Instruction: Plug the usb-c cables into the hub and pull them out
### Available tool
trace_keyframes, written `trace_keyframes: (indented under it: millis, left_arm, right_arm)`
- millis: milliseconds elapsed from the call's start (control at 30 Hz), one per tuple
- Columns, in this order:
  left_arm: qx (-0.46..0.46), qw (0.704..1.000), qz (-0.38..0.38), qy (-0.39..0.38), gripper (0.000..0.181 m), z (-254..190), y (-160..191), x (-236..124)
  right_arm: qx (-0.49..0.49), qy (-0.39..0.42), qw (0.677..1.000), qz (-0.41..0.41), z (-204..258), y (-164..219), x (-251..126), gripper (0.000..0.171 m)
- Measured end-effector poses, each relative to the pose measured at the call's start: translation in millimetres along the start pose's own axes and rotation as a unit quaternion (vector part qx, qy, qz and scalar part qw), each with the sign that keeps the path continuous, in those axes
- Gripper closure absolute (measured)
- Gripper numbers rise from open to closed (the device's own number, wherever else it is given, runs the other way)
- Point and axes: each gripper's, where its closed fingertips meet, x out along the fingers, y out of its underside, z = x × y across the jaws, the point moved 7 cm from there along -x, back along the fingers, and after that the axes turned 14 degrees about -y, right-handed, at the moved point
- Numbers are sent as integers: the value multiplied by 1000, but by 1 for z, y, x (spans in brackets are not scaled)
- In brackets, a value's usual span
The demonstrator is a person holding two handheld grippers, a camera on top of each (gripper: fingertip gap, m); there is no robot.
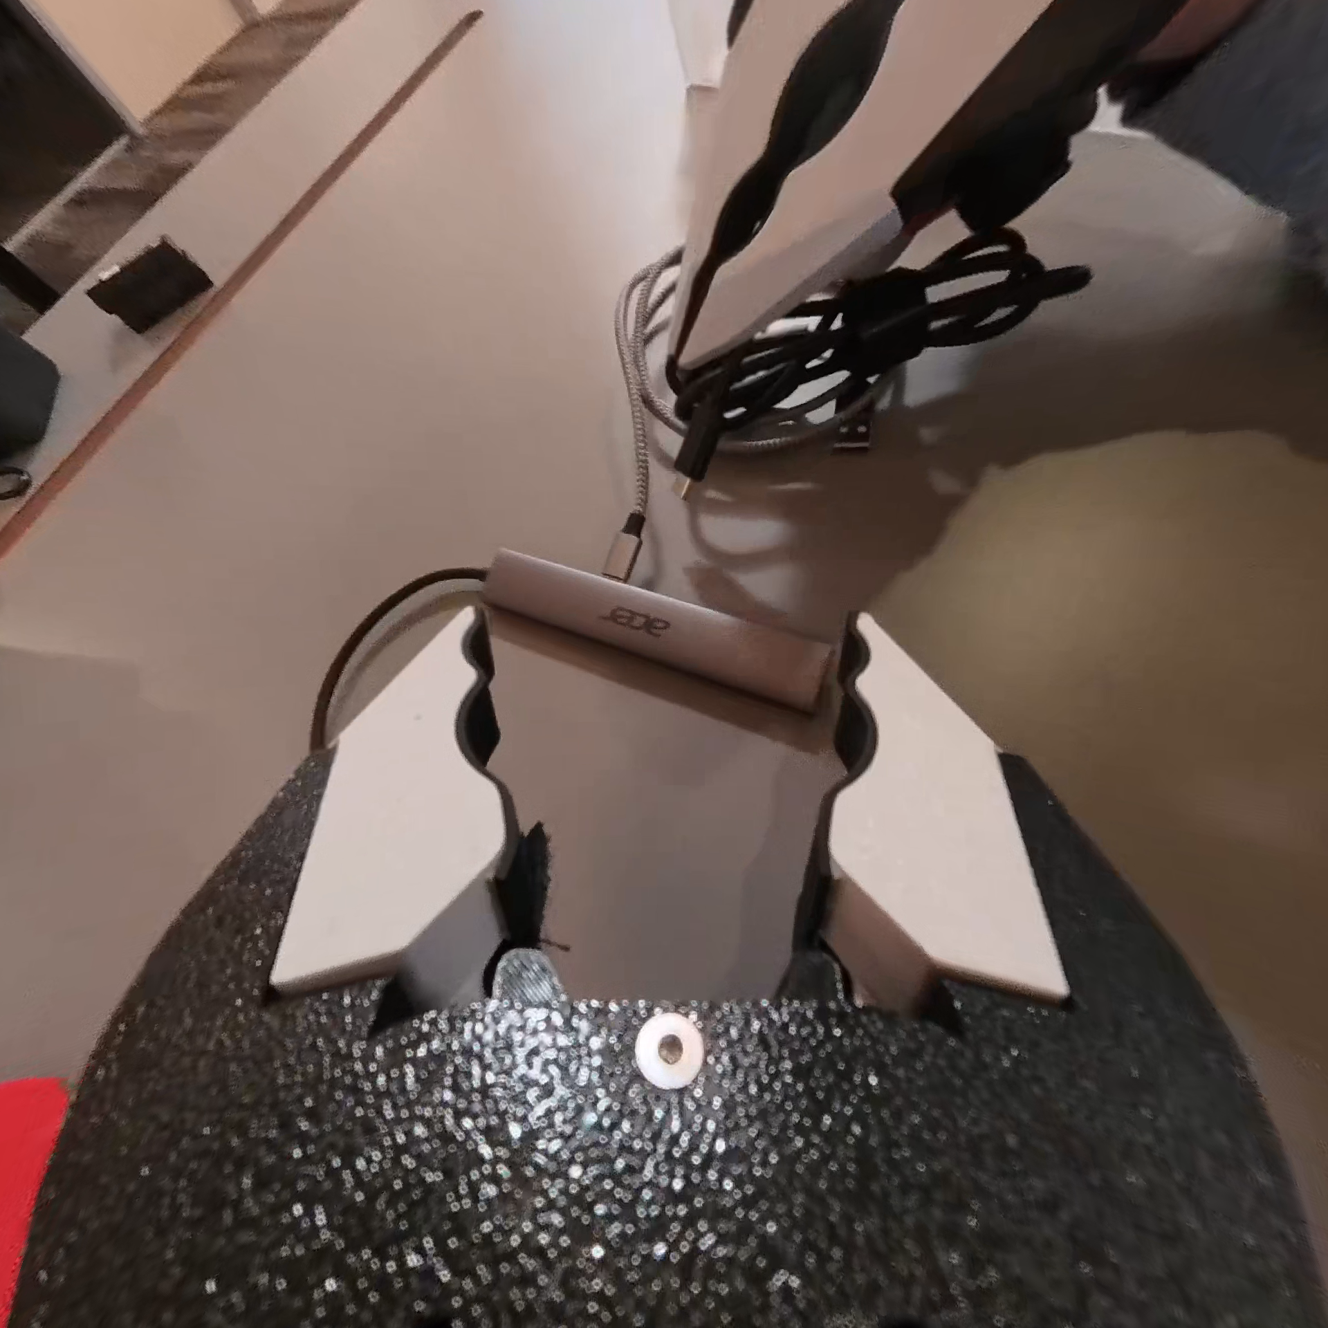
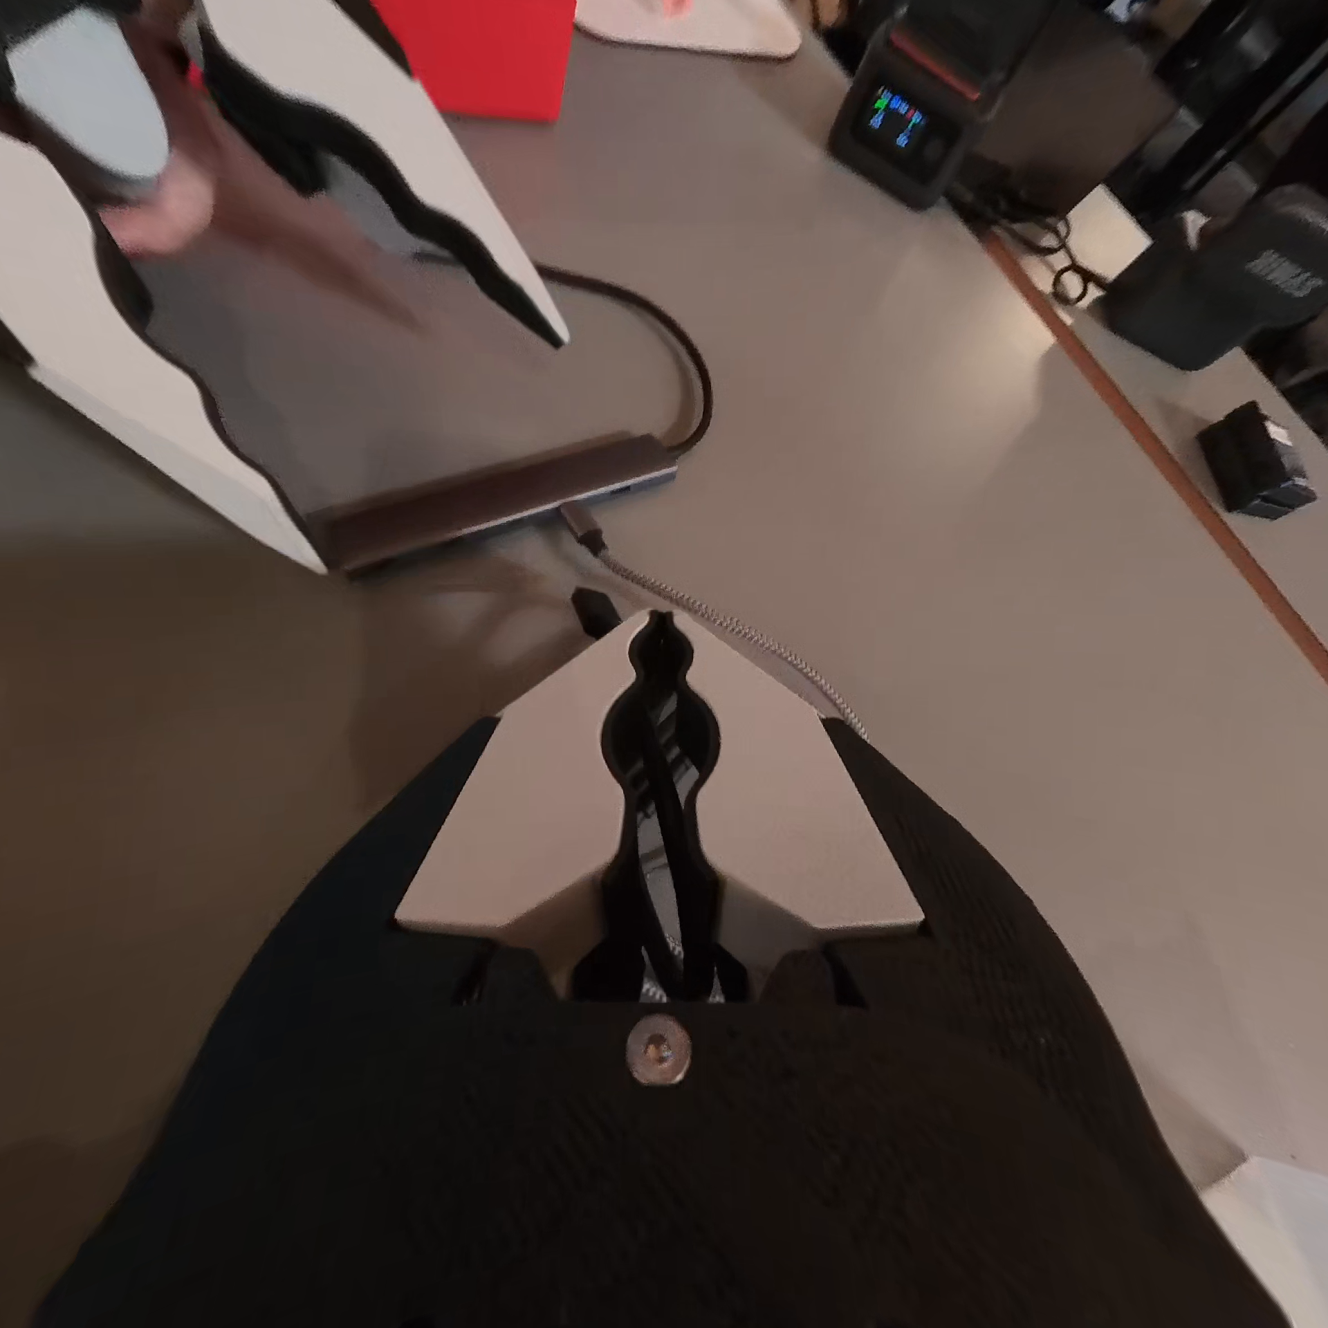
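Note:
A grey USB hub (image 1: 668, 632) lies on the table between my left gripper's (image 1: 665, 625) open fingers; its right end touches the right finger. A grey braided cable's plug (image 1: 624, 553) sits in the hub's far side. My right gripper (image 1: 683, 352) is shut on a black USB-C cable, whose plug (image 1: 693, 445) sticks out below the tips, a short way from the hub. In the right wrist view the right gripper (image 2: 657, 618) holds that black plug (image 2: 593, 607) just short of the hub (image 2: 496, 496), beside the braided plug (image 2: 582, 528). The left gripper (image 2: 438, 449) stands over the hub.
A bundle of black and grey cables (image 1: 884, 323) lies behind the right gripper. The hub's own dark lead (image 2: 690, 359) loops away. A red box (image 2: 489, 57), a black device with a small screen (image 2: 898, 129) and a small black box (image 2: 1257, 467) stand near the table's wooden edge strip (image 2: 1150, 445). One gripper's finger ends stand about 8 cm off the other's.

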Motion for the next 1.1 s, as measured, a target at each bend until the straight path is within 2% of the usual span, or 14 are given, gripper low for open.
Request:
trace_keyframes:
  millis: [100, 167, 300, 400, 500, 600, 733, 833, 933, 1100]
  left_arm:
    - [-6, 1000, 8, 28, 85, -3, 4, -1]
    - [0, 999, 13, 36, 81, -5, 8, -2]
    - [4, 998, 29, 47, 89, -8, 11, -1]
    - [11, 998, 41, 50, 100, -11, 13, 2]
    - [17, 997, 39, 57, 113, -14, 12, 2]
    - [23, 997, 37, 61, 134, -17, 12, 1]
    - [17, 997, 35, 63, 137, -16, 12, 1]
    - [-1, 997, 30, 70, 141, -14, 12, 0]
    - [-27, 996, 10, 80, 169, -10, 10, -3]
    - [-66, 995, -7, 77, 154, -1, 9, -7]
  right_arm:
    - [-23, 28, 999, -9, 0, -4, -7, 171]
    - [-54, 14, 998, -36, 9, -16, -13, 145]
    - [-146, -10, 988, 46, 30, -22, -2, 138]
    - [-206, -43, 975, 68, 44, -24, 15, 135]
    - [-201, -64, 974, 84, 45, -21, 23, 133]
    - [-180, -75, 978, 80, 39, -20, 23, 131]
    - [-137, -111, 981, 81, 31, -22, 16, 132]
    - [-134, -87, 984, 76, 18, -28, 16, 139]
    - [-124, -82, 985, 86, 8, -29, 27, 141]
    - [-143, -58, 984, 86, -1, -35, 41, 140]
